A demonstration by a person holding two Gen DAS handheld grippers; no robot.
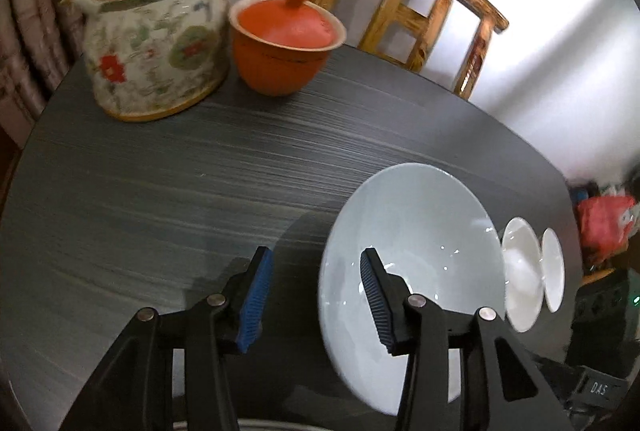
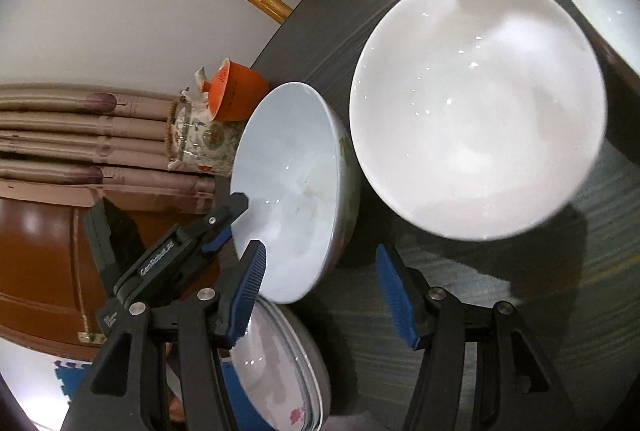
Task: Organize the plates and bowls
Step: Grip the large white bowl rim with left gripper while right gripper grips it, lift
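Left gripper (image 1: pixel 316 295): released, one finger over the pale blue glazed bowl (image 1: pixel 404 271), holding nothing.
Right gripper (image 2: pixel 320 291): released, empty, near the wide white ceramic bowl (image 2: pixel 476 107) on the dark wood-grain surface (image 2: pixel 520 291).
Risk: a rim-only pinch could let a bowl slip or knock the neighbouring dishes.
Writing: "GenRobot.AI", likely, on the left gripper.

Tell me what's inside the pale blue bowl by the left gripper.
The pale blue bowl looks empty: only glossy glaze and light glints show. The left gripper has one finger in front of the bowl, covering part of the bowl's bottom, so that patch cannot be checked.
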